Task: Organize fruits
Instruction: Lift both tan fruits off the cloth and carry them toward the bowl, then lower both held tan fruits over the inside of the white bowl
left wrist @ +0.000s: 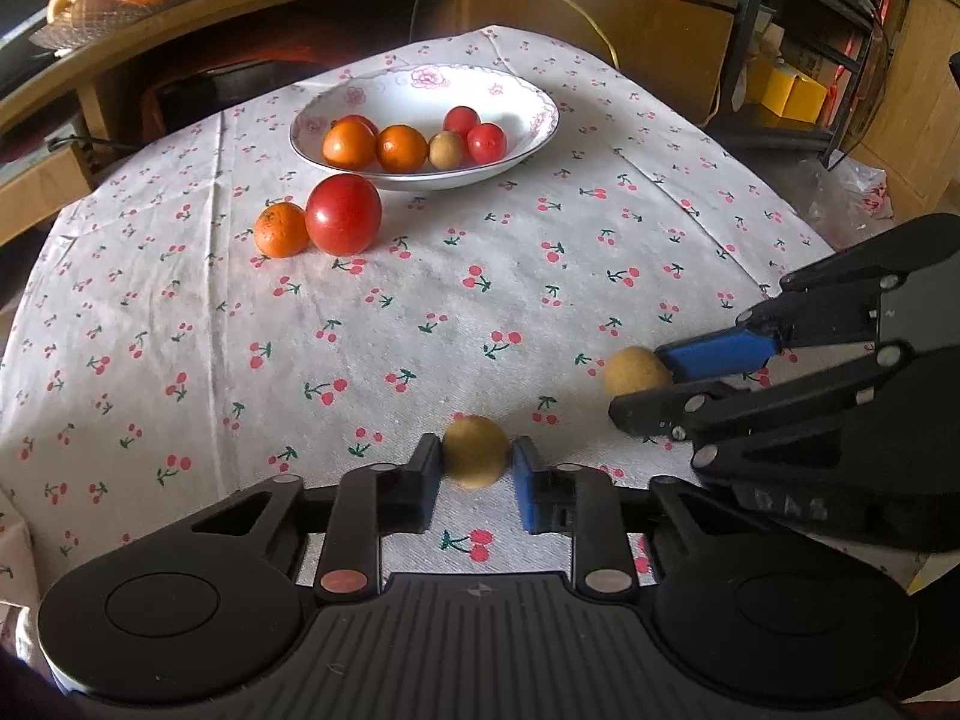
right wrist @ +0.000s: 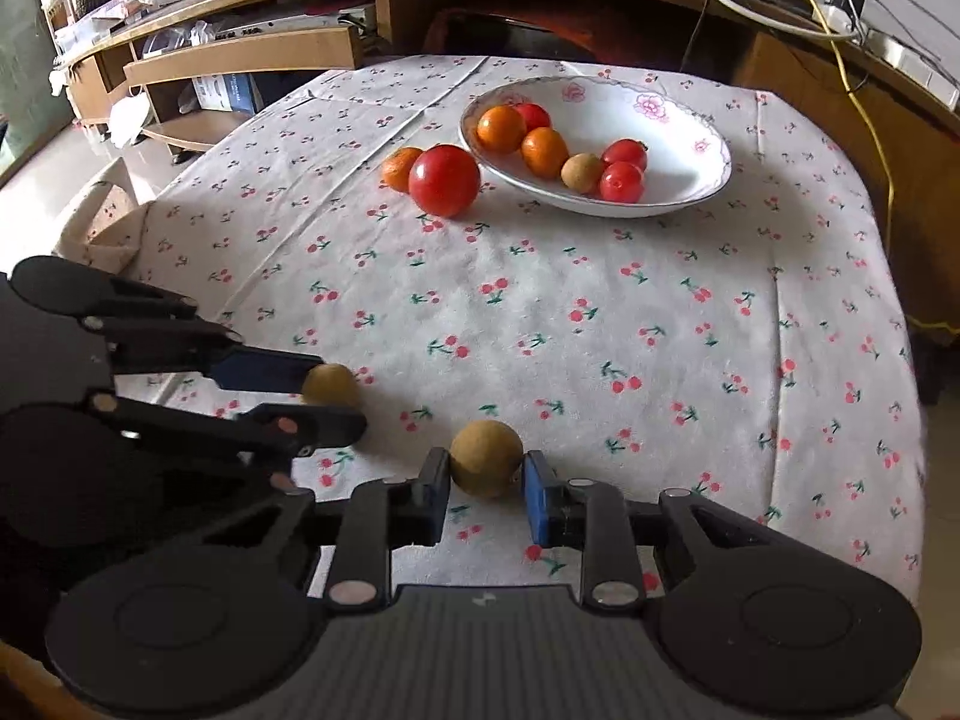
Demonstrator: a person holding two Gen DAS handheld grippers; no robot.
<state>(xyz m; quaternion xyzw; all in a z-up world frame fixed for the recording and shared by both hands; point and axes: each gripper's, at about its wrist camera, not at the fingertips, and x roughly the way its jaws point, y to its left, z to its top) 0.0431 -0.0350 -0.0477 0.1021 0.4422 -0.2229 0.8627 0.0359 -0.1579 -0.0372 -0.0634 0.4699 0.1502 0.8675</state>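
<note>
Our left gripper [left wrist: 477, 468] has its two fingers closed against the sides of a small tan longan [left wrist: 475, 451], one pad on each flank, low over the tablecloth [left wrist: 420, 312]. Our right gripper [right wrist: 486, 477] does the same with a second tan longan [right wrist: 486, 459], its pads touching the fruit on both sides. Whether either fruit has left the cloth we cannot tell; both sit very close to it. Each gripper shows in the other's view, the two side by side near the front edge of the table.

Moving outward, the middle of the cloth is bare. Farther back, a large red tomato [left wrist: 343, 214] and a small orange [left wrist: 280, 229] rest touching each other, just in front of the white flowered dish [left wrist: 543, 120] and outside it.

Inside the dish we count two small oranges, one tan longan [left wrist: 446, 150] and three small red tomatoes, one of them half hidden behind an orange.

So we judge the task a little past halfway: six fruits are already gathered in the dish, two are in our grip and need carrying across the cloth to it, and two more wait beside its rim. The tomato looks wide for these jaws, so it may need a fuller opening.
</note>
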